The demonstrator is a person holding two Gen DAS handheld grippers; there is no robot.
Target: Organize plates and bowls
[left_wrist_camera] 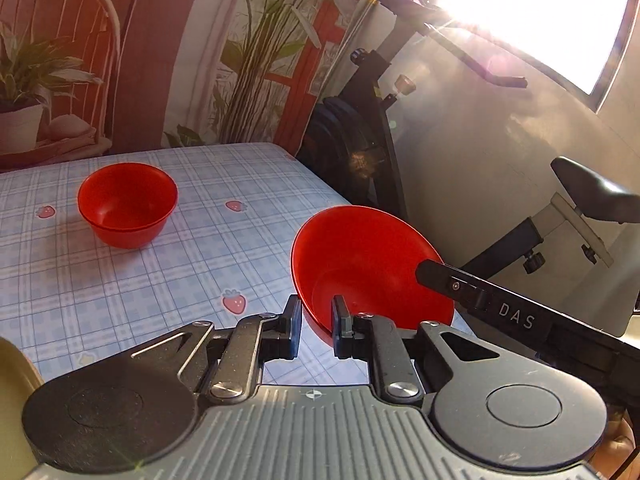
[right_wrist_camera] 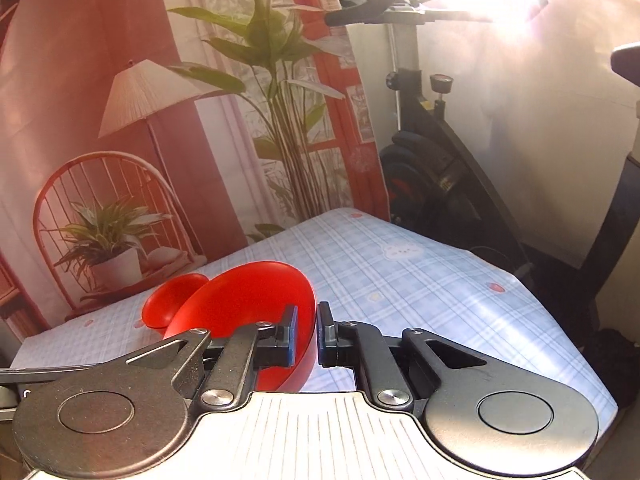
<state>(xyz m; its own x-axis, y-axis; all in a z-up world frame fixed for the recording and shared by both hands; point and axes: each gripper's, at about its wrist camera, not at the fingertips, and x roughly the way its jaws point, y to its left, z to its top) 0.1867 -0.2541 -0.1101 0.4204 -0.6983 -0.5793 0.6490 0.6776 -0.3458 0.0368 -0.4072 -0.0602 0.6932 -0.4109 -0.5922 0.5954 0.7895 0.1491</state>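
A red bowl (left_wrist_camera: 368,268) hangs tilted above the right side of the table, and both grippers pinch its rim. My left gripper (left_wrist_camera: 317,326) has its fingers on either side of the near rim. My right gripper (right_wrist_camera: 307,336) grips the same bowl (right_wrist_camera: 248,304) at its right rim; its black finger (left_wrist_camera: 472,288) shows reaching in from the right in the left wrist view. A second red bowl (left_wrist_camera: 128,204) stands upright on the table at the far left; it shows behind the held bowl in the right wrist view (right_wrist_camera: 172,300).
The table has a blue plaid cloth with strawberries (left_wrist_camera: 160,280). A beige plate edge (left_wrist_camera: 16,400) shows at the near left. An exercise bike (left_wrist_camera: 400,128) stands off the table's right edge. A printed backdrop with plants hangs behind.
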